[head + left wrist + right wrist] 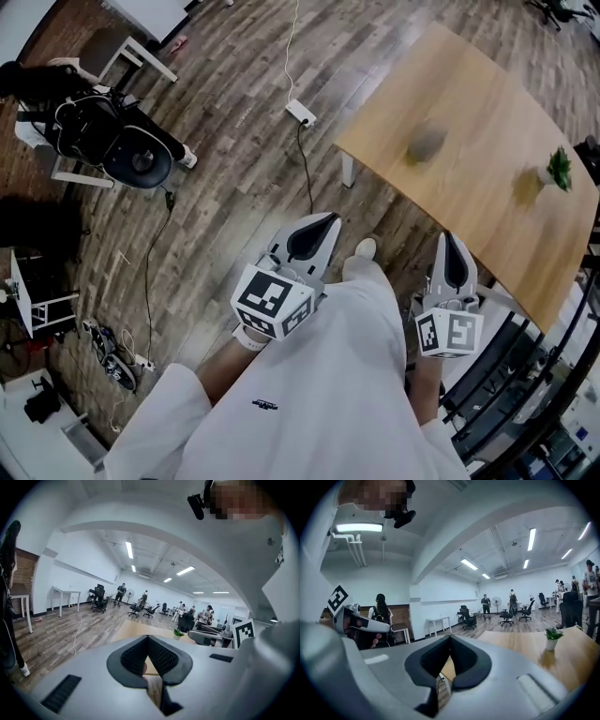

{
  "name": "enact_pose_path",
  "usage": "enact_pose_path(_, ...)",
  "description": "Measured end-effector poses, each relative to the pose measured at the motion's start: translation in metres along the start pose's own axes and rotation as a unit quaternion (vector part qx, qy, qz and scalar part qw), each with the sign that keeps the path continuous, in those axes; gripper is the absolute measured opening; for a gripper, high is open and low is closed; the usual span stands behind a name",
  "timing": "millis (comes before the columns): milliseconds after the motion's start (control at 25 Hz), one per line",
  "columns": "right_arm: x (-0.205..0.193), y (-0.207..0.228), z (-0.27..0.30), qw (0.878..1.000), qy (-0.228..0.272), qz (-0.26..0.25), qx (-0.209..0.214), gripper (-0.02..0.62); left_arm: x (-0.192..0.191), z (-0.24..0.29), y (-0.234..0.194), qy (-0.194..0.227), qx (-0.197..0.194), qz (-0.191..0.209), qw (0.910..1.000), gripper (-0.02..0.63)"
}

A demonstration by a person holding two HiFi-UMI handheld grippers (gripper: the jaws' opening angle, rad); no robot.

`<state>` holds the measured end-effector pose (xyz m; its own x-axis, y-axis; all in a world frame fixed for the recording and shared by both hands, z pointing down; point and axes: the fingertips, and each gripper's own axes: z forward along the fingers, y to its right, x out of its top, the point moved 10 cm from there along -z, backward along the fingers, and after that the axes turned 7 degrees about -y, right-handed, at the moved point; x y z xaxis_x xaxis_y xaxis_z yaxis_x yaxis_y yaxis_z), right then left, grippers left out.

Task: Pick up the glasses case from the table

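The glasses case [427, 142] lies on the light wooden table [478, 84], ahead of you and to your right. It shows only as a blurred, dark greyish oval near the table's nearer end, alone on bare wood. A small potted plant [558, 171] stands well apart from it, further along the same tabletop toward the right edge.

Neither of your grippers is over the table. Your left gripper [323, 228] hangs above the wood-plank floor [225, 187], short of the table corner, its jaws pressed together with nothing between them. Your right gripper [452, 248] sits just at the table's near edge, its jaws likewise closed tip to tip and empty.

On the floor beyond your left gripper lies a white power strip [301, 112] with its cable.
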<state>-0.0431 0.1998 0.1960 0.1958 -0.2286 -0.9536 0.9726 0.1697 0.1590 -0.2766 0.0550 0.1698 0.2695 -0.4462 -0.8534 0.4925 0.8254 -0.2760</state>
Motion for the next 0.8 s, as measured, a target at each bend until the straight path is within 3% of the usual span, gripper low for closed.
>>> enact_pose_path(360,0.013,0.08,0.071,0.999,-0.008,0.017,0.03,0.011,0.036,0.087,0.014,-0.025,0.023,0.009,0.9994,0.006)
enact_pose_path(800,0.02,0.109,0.09,0.998,-0.001,0.048,0.028,0.011,0.041,0.124,0.017,-0.054,0.011,0.016,0.9983,0.006)
